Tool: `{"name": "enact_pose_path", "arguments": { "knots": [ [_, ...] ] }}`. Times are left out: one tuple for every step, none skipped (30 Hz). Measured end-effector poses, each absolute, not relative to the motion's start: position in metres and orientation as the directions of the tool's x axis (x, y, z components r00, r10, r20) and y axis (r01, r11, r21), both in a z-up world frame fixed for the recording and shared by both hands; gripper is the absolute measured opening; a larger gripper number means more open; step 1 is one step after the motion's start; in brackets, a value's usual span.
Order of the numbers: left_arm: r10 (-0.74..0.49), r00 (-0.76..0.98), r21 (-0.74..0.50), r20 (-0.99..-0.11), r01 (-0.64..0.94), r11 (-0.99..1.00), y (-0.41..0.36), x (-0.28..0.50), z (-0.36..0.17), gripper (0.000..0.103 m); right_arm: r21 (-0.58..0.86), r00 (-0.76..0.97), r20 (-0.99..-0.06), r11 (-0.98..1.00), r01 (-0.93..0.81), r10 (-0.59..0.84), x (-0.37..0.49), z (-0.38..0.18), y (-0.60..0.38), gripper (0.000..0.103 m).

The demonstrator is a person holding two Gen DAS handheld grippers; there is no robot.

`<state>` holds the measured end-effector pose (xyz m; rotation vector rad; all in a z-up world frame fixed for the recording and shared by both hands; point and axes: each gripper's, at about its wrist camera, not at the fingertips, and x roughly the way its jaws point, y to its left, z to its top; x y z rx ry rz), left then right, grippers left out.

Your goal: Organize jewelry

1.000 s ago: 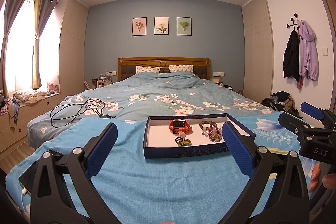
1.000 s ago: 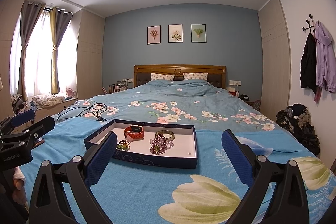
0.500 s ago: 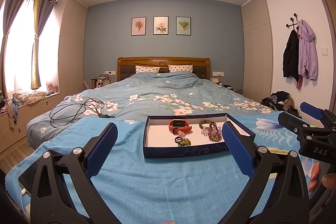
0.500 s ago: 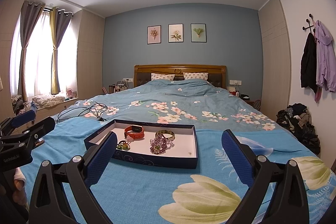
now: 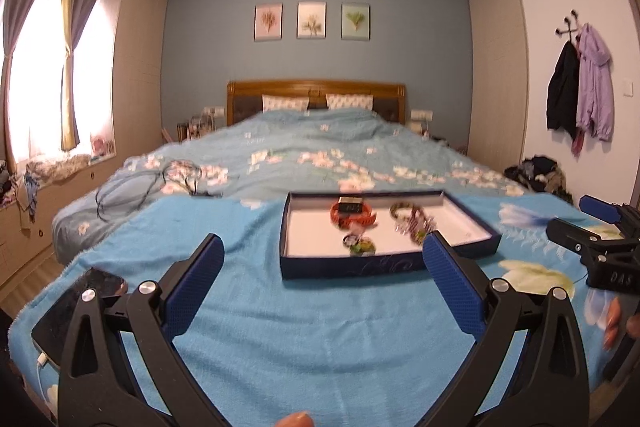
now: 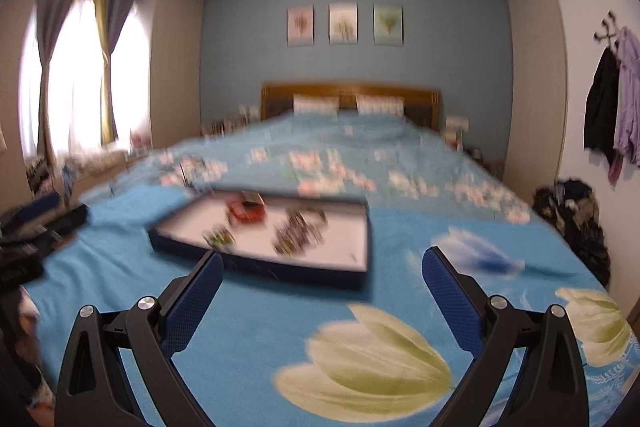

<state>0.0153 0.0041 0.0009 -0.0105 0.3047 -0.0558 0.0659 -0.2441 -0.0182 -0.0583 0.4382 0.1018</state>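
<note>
Lying on a blue blanket point(image 5: 320, 327) spread across the foot of a bed point(image 5: 320, 147), one shallow dark-blue tray point(image 5: 352, 265) with a white floor is shown in both wrist views. Inside the tray four pieces of jewelry can be counted in the left wrist view: one red-orange band point(image 5: 352, 215) with a dark rectangular face at the far middle, one round bangle point(image 5: 401, 207) to its right, one beaded purple piece point(image 5: 416, 227) just in front of the bangle, and one small green-and-dark piece point(image 5: 359, 245) near the front wall. In the right wrist view the same contents are smeared by motion blur and cannot be counted.

Two grippers are present. The left gripper point(image 5: 322, 273) is held with its two blue-padded fingers spread wide; nothing is held between them, and the tray is seen beyond the right pad. The right gripper point(image 6: 322, 277) is likewise spread wide and holds nothing; its left pad overlaps the tray's front wall in the picture, but whether contact is made cannot be told. The right gripper also appears at the right edge of the left wrist view, where the letters "DAS" are read on its black body; part of a hand point(image 5: 612, 323) is seen below it.

One dark phone point(image 5: 76, 311) with a white plug attached lies at the blanket's left edge, and one tangle of black cable point(image 5: 144, 183) lies on the floral cover. Three framed plant prints point(image 5: 311, 21) hang above the headboard. Two garments point(image 5: 580, 99), one black and one lilac, hang from a wall hook.
</note>
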Motion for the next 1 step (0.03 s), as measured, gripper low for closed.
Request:
{"name": "enact_pose_path", "arguments": {
  "knots": [
    [-0.055,0.945,-0.027,-0.323,0.049,0.998,0.0091,0.0209,-0.0014,0.098,-0.034,0.901,-0.426,0.993,-0.111,0.086,0.0659,-0.0182,-0.2441,0.096]
  ]
}}
